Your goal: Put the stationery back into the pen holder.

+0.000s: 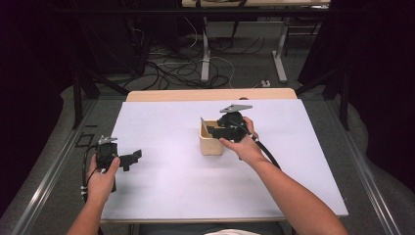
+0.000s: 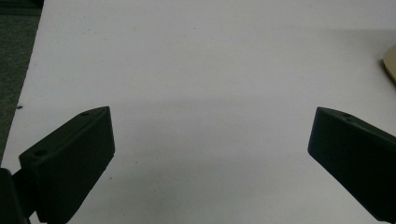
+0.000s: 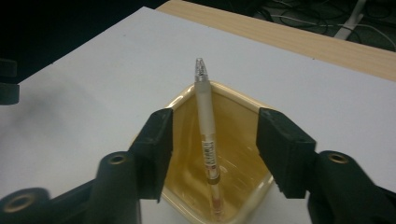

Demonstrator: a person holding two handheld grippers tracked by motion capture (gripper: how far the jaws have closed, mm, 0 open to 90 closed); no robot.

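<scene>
Black right claw (image 3: 212,154) hangs over the cup (image 3: 187,105), jaws apart around the leaning pen (image 3: 207,130).

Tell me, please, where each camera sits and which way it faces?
High view: above the person's side, facing forward and down on the white table; both forearms, left gripper, right gripper.
Left gripper view: on the left gripper, facing bare table between open jaws.
Right gripper view: on the right gripper, looking down at the pen in the cream container.
Shared: high and right gripper views show the container.
</scene>
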